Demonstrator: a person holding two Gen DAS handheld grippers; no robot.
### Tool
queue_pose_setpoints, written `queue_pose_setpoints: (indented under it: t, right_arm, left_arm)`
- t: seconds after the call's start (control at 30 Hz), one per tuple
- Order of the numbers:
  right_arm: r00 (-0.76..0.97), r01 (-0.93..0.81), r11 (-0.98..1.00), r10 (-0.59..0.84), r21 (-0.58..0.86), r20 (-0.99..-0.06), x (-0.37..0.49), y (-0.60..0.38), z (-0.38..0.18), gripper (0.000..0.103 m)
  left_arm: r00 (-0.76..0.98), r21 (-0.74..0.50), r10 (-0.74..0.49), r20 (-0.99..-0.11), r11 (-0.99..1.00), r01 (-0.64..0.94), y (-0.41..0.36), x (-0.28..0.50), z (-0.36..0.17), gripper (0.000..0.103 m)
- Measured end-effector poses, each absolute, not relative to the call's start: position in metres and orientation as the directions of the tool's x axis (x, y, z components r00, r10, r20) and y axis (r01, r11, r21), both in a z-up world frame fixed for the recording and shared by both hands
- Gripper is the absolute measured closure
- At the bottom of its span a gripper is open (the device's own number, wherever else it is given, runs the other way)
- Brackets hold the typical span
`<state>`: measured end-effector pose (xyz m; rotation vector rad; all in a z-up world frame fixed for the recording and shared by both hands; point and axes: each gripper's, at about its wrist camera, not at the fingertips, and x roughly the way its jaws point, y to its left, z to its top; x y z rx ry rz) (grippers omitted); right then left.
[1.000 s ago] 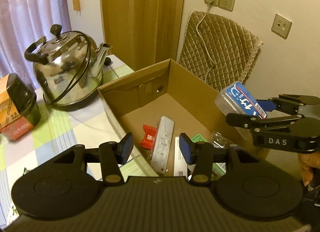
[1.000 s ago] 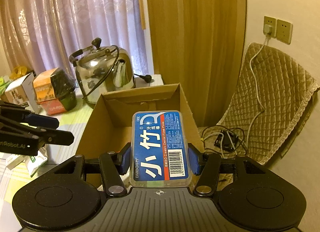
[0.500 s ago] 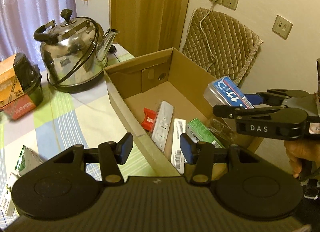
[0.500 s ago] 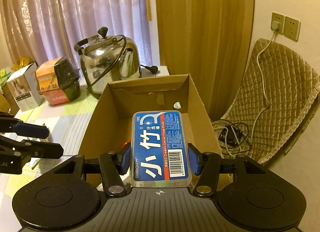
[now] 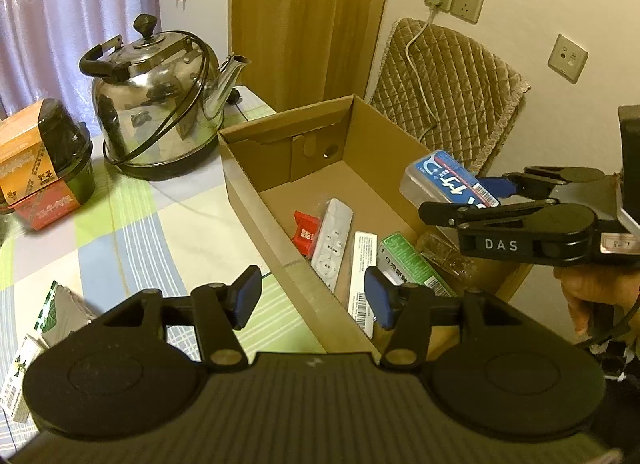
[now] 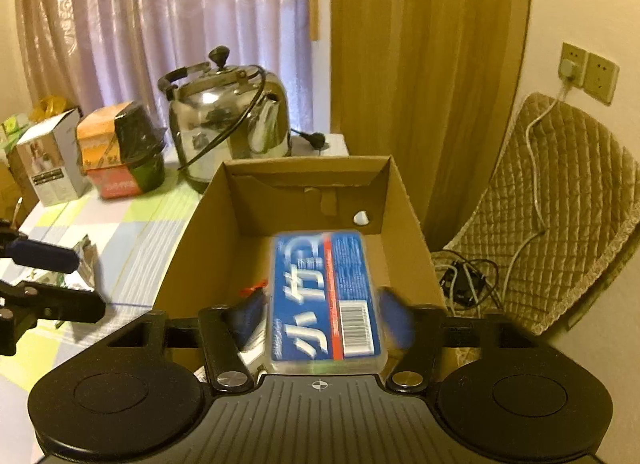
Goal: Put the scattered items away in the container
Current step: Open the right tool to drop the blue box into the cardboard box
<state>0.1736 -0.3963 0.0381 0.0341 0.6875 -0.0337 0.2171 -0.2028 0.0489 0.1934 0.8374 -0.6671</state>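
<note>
An open cardboard box (image 5: 256,200) stands on the checked tablecloth and holds a white remote (image 5: 332,240), a red packet (image 5: 306,232), a green carton (image 5: 408,268) and a clear wrapper (image 5: 444,252). My right gripper (image 6: 322,316) hovers over the box's (image 6: 188,248) right side. Its blue pads stand spread apart from the blue-labelled clear plastic case (image 6: 324,292), which looks blurred between them. The left wrist view shows that case (image 5: 448,180) at the right gripper's (image 5: 460,198) tips. My left gripper (image 5: 312,300) is open and empty above the box's near left wall.
A steel kettle (image 5: 160,104) and an orange-and-black tub (image 5: 44,168) stand at the back of the table. Small cartons (image 5: 44,316) lie at the left front. A white carton (image 6: 48,160) sits far left. A quilted chair (image 5: 452,88) and floor cables (image 6: 464,276) are right of the box.
The right gripper's pads have spread off the blue-labelled case, which now looks blurred and sits farther forward. The left gripper has drawn back and up from the box.
</note>
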Motion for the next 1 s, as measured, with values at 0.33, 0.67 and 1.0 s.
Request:
queue_pose_setpoints:
  t: [0.33,0.67,1.0]
  right_arm:
    - [0.795,0.064,0.997,-0.02,0.051,-0.606,0.159,-0.396,0.05,0.005]
    - [0.793,0.075,0.993,-0.006,0.087,-0.61,0.127,-0.385,0.064,0.005]
    - [0.795,0.042,0.992,0.041,0.123,-0.605,0.092,-0.356,0.086,0.005]
  left_arm:
    - [0.49,-0.105,-0.454,-0.744,0.804,0.586,-0.184,0.209,0.047,0.048]
    - [0.509,-0.117,-0.438,-0.741,0.831,0.544,-0.158,0.185,0.054,0.043]
    - [0.535,-0.122,-0.409,-0.739,0.863,0.491,-0.121,0.145,0.062,0.034]
